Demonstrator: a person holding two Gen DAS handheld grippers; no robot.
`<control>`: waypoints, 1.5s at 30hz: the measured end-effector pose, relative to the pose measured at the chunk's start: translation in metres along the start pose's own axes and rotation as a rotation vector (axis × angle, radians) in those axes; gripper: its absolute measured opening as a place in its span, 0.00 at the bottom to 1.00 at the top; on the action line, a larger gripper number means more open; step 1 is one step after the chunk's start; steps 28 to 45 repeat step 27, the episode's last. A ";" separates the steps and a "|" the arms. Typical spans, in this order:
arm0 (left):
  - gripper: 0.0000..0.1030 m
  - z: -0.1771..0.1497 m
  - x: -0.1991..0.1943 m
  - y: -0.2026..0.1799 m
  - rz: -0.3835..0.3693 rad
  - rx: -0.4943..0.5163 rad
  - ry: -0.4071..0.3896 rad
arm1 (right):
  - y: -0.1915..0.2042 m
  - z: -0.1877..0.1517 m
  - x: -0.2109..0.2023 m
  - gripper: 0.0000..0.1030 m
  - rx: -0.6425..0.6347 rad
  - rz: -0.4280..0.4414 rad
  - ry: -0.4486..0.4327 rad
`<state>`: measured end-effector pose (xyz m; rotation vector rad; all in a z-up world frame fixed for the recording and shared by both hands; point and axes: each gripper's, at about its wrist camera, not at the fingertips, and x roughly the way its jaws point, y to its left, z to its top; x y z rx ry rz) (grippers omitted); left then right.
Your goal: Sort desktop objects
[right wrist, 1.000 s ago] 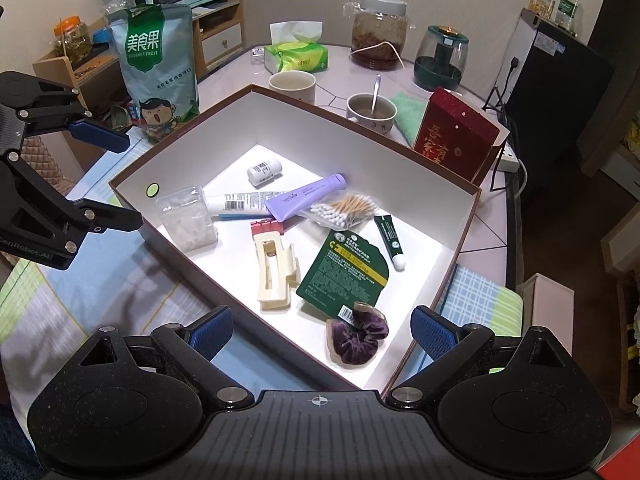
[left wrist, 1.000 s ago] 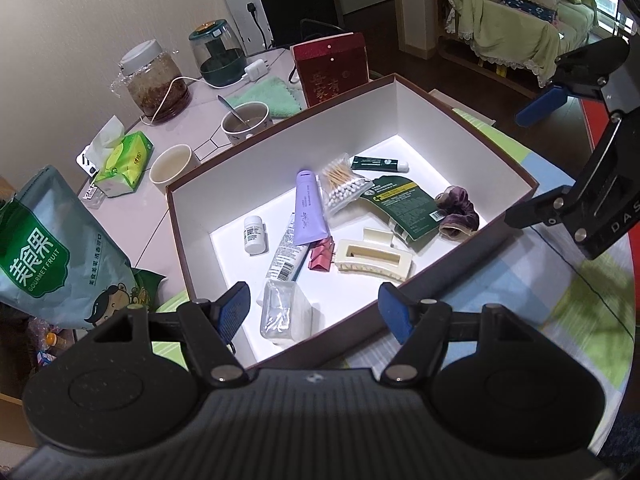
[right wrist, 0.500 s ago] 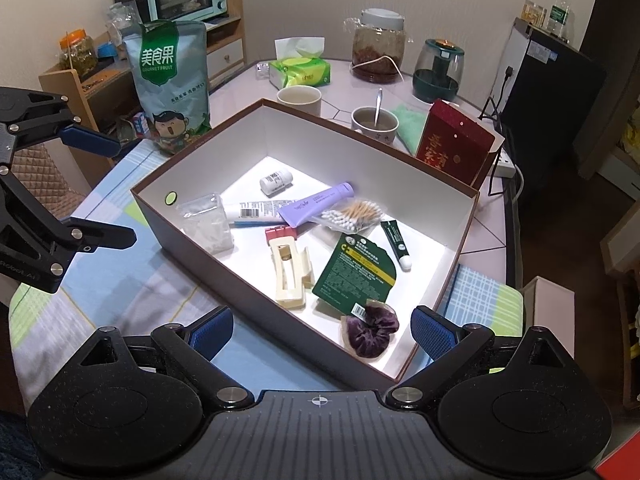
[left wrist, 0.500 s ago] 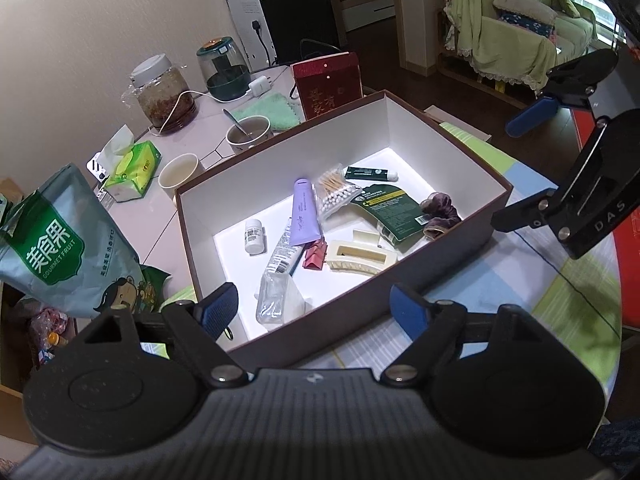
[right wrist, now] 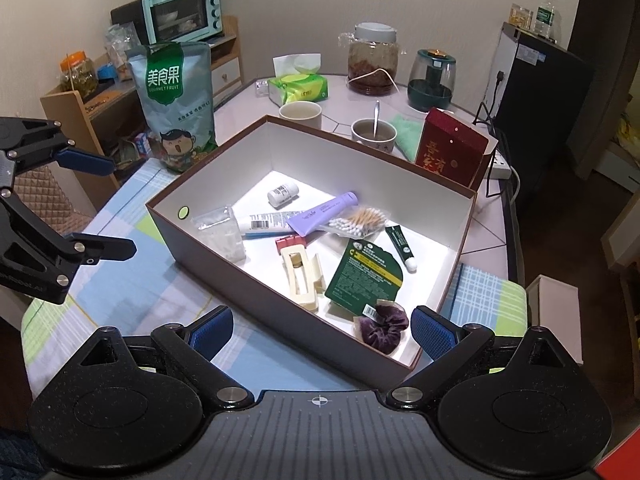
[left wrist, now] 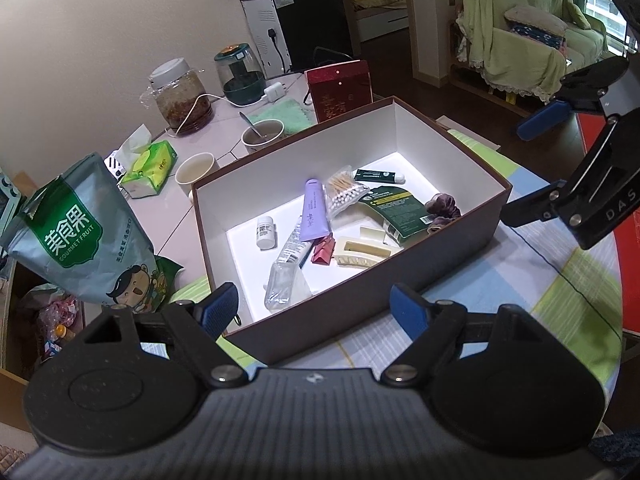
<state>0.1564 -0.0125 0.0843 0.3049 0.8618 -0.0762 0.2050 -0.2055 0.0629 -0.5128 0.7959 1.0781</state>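
A brown box (left wrist: 452, 244) (right wrist: 224, 258) with a white inside sits on the checked tablecloth. In it lie a purple tube (left wrist: 315, 211) (right wrist: 323, 213), a small white bottle (left wrist: 266, 232) (right wrist: 283, 194), a bag of cotton swabs (left wrist: 345, 194) (right wrist: 358, 222), a cream hair claw (left wrist: 362, 253) (right wrist: 301, 278), a green sachet (left wrist: 398, 211) (right wrist: 364, 274), a purple scrunchie (left wrist: 443, 209) (right wrist: 384, 330) and a clear pouch (left wrist: 285, 284) (right wrist: 219, 233). My left gripper (left wrist: 314, 310) hangs open before the box's near wall, holding nothing. My right gripper (right wrist: 322, 330) is open and empty above the box's near corner.
A snack bag (left wrist: 76, 232) (right wrist: 178, 104) stands left of the box. Behind it are two cups (left wrist: 196, 170) (left wrist: 263, 136), a tissue pack (right wrist: 298, 88), a glass jar (right wrist: 373, 62), a red packet (right wrist: 452, 152) and a green cloth (left wrist: 282, 114). A cabinet with a toaster oven (right wrist: 184, 12) stands beyond.
Both grippers have pulled back and up from the box, which now looks smaller and farther. Both stay open; nothing in the box has moved.
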 end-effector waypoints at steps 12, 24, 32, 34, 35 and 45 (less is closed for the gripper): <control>0.78 -0.003 -0.001 -0.004 0.011 0.006 -0.005 | 0.003 -0.003 0.001 0.95 0.006 0.006 -0.004; 0.78 0.001 0.007 -0.006 0.030 0.000 -0.015 | -0.005 -0.003 0.006 0.95 0.023 0.022 -0.011; 0.78 0.003 0.009 -0.005 0.033 -0.007 -0.015 | -0.008 -0.003 0.006 0.95 0.032 0.026 -0.019; 0.78 0.003 0.009 -0.005 0.033 -0.007 -0.015 | -0.008 -0.003 0.006 0.95 0.032 0.026 -0.019; 0.78 0.003 0.009 -0.005 0.033 -0.007 -0.015 | -0.008 -0.003 0.006 0.95 0.032 0.026 -0.019; 0.78 0.003 0.009 -0.005 0.033 -0.007 -0.015 | -0.008 -0.003 0.006 0.95 0.032 0.026 -0.019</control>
